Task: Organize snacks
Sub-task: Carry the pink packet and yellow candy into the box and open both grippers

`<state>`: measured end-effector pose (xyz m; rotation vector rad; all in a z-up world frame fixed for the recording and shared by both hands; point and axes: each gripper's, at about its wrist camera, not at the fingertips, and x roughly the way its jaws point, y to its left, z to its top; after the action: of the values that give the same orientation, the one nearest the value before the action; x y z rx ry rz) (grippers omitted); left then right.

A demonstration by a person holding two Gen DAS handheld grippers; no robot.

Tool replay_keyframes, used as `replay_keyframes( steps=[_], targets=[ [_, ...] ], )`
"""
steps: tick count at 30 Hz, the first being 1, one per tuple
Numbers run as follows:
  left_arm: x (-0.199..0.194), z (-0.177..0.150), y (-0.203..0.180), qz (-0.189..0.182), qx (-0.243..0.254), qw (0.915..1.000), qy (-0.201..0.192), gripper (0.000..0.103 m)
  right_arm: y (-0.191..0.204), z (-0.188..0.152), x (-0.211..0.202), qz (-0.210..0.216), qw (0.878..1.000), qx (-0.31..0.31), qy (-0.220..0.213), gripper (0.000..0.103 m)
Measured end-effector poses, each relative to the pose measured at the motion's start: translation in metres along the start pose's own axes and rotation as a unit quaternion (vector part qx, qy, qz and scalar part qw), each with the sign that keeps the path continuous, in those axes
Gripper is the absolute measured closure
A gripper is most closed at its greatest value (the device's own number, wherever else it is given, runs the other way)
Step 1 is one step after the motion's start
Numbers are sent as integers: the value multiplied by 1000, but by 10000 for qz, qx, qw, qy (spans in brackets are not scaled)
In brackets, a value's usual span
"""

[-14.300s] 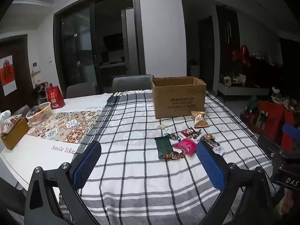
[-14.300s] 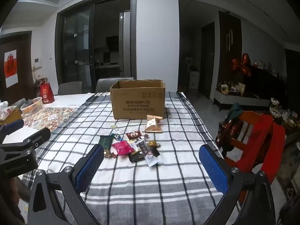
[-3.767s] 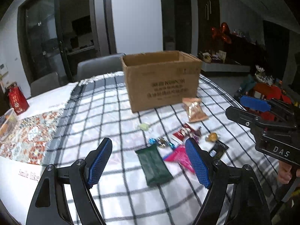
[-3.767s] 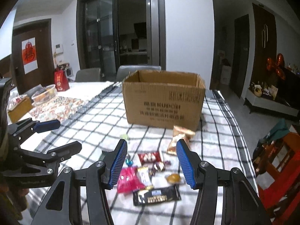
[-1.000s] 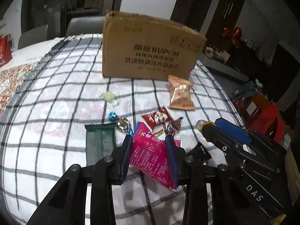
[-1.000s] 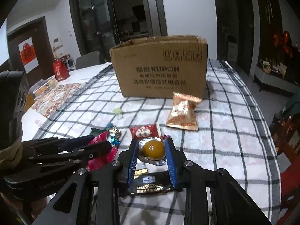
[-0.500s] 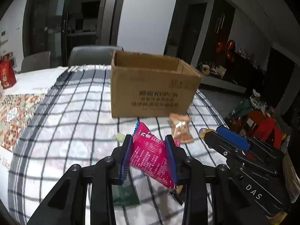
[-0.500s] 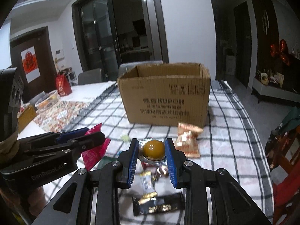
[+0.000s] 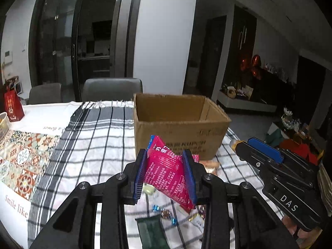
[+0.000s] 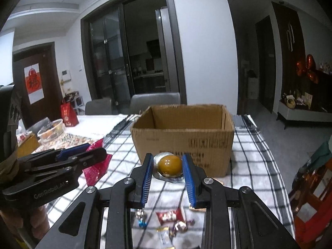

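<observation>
My left gripper [image 9: 165, 164] is shut on a pink snack packet [image 9: 166, 172], held in the air in front of the open cardboard box [image 9: 178, 122]. My right gripper [image 10: 167, 166] is shut on a yellow sweet in a silver blister [image 10: 169, 165], also raised before the same box [image 10: 182, 139]. Each gripper shows in the other's view: the right gripper [image 9: 244, 146] to the right, the left gripper [image 10: 91, 152] with its pink packet [image 10: 97, 165] to the left. Loose sweets [image 10: 172, 222] and a dark green packet [image 9: 151, 234] lie on the checked cloth below.
The table carries a black-and-white checked cloth [image 9: 99, 141] and a patterned runner [image 9: 20, 157]. A red gift bag [image 9: 12, 108], a basket [image 10: 51, 131] and grey chairs [image 9: 112, 91] stand at the far side. A red chair [image 10: 311, 186] is at the right.
Both grippers have risen from the table with their snacks, and the box's open top has come into sight. The loose sweets have dropped to the bottom of both views.
</observation>
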<state>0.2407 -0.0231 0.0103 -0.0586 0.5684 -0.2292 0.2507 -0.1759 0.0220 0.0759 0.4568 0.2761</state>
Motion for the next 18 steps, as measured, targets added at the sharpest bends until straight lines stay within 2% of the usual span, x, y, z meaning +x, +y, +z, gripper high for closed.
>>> replay_keyframes(
  steps=[11, 18],
  targets=[
    [12, 42, -2, 47, 355, 9990, -279, 69, -5, 41, 14, -67, 9994, -110, -328, 73],
    [36, 74, 0, 97, 503, 9984, -244, 69, -10, 67, 37, -89, 9991, -202, -368, 73]
  ],
)
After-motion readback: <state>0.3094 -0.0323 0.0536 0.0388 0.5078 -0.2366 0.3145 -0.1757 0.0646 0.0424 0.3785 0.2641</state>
